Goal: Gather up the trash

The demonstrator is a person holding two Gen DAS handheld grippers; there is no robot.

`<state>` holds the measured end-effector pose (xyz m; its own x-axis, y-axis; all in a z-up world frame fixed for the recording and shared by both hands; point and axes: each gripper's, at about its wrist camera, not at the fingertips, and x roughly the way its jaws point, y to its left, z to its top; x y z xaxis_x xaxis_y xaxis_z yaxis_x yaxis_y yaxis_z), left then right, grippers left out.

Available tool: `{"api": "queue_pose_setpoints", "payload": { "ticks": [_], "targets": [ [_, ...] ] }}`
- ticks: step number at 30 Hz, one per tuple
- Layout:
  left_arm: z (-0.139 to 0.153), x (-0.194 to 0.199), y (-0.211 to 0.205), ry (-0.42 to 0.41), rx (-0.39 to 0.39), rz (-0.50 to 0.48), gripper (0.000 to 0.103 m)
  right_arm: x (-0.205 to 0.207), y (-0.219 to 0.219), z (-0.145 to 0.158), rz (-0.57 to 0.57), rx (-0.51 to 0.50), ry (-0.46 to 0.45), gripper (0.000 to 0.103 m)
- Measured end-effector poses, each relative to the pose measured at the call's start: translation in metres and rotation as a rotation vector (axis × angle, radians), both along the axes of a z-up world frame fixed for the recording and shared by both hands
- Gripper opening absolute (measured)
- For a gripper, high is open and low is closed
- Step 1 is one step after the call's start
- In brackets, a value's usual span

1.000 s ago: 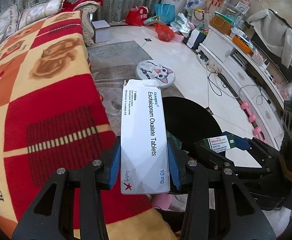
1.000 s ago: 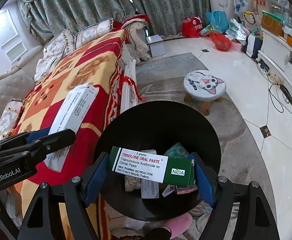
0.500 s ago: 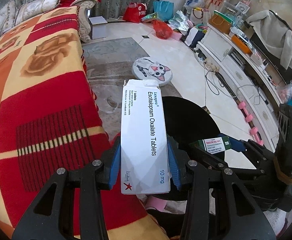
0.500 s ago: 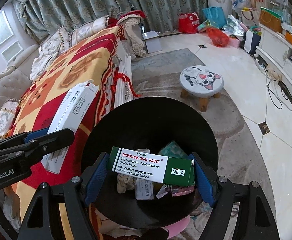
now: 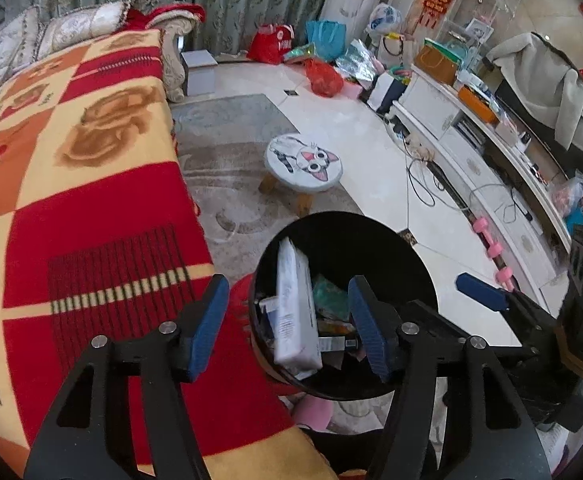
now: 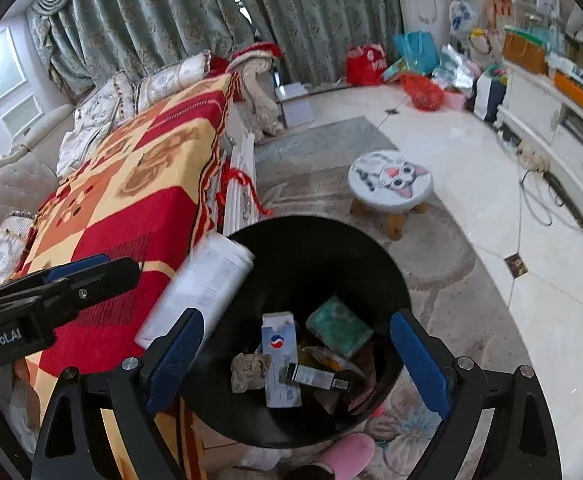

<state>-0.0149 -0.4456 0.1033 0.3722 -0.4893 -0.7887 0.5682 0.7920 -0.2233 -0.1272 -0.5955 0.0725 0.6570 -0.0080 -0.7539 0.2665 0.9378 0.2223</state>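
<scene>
Both tools, left (image 5: 287,328) and right (image 6: 295,364), are opening, unloaded; a blurred, apparently cardboard white box (image 6: 199,284) tilts over the round black bin (image 6: 375,264).

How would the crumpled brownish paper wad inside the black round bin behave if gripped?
The crumpled brownish paper wad would probably squash flat between pads, given its creases. It looks light, so it should lift easily. Lying low in the black round bin among boxes, it may be awkward to reach.

A blurred white tablet box (image 5: 296,312) tilts over the black bin's (image 5: 419,276) rim, above trash inside
</scene>
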Motion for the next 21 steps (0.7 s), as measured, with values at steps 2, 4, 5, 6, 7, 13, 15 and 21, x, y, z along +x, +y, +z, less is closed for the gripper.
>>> {"api": "queue_pose_setpoints", "payload": {
  "ticks": [2, 4, 5, 6, 7, 13, 15, 21],
  "targets": [
    [0.006, -0.006, 0.006, -0.017, -0.015, 0.007, 0.061, -0.006, 0.003, 0.008, -0.015, -0.025, -0.023, 0.093],
    [0.013, -0.012, 0.01, -0.04, -0.022, 0.011, 0.061, -0.013, 0.007, 0.018, -0.029, -0.049, -0.053, 0.093],
    [0.017, -0.015, 0.012, -0.057, -0.01, 0.019, 0.061, -0.015, 0.009, 0.022, -0.033, -0.058, -0.065, 0.093],
    [0.02, -0.018, 0.013, -0.07, 0.001, 0.025, 0.061, -0.018, 0.012, 0.026, -0.035, -0.068, -0.076, 0.093],
    [0.025, -0.023, 0.016, -0.099, 0.014, 0.034, 0.061, -0.021, 0.016, 0.031, -0.038, -0.084, -0.088, 0.093],
    [0.049, -0.043, 0.037, -0.166, -0.038, 0.047, 0.061, -0.033, 0.033, 0.052, -0.076, -0.162, -0.125, 0.093],
    [0.056, -0.049, 0.044, -0.201, -0.045, 0.059, 0.061, -0.039, 0.037, 0.058, -0.091, -0.173, -0.143, 0.093],
    [0.072, -0.062, 0.066, -0.276, -0.052, 0.091, 0.061, -0.051, 0.05, 0.079, -0.129, -0.216, -0.195, 0.093]
  ]
}}
